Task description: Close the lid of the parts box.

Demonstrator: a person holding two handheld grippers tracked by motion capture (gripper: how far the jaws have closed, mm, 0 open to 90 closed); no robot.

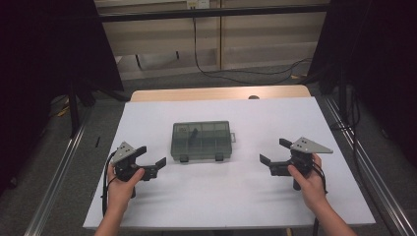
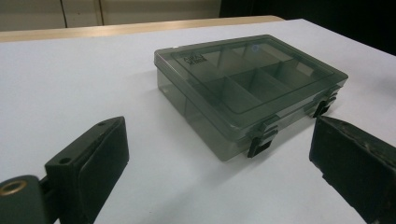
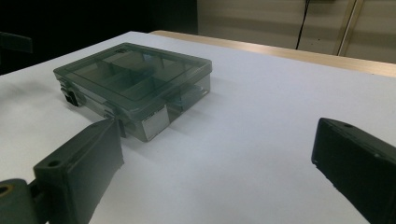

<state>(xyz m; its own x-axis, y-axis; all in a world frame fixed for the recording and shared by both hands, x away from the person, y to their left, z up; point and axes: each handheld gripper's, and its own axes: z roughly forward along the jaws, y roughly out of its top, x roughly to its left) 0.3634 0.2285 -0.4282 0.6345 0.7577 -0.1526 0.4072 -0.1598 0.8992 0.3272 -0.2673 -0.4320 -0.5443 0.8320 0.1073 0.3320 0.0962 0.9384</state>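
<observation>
A smoky green see-through compartment box (image 1: 201, 140) lies shut in the middle of the white table, its two dark latches facing the person. A small dark item sits in one of its rear compartments. My left gripper (image 1: 151, 156) is held just left of the box, open and empty, jaws pointing toward it. In the left gripper view the box (image 2: 247, 88) lies ahead between the jaws. My right gripper (image 1: 276, 151) hovers to the box's right, also open and empty. The right gripper view shows the box (image 3: 135, 81) ahead on the left.
The white table sheet (image 1: 255, 196) has bare surface all around the box. A wooden table edge (image 1: 221, 92) runs along the back. Metal rails (image 1: 364, 167) flank the table, and cables trail on the floor behind.
</observation>
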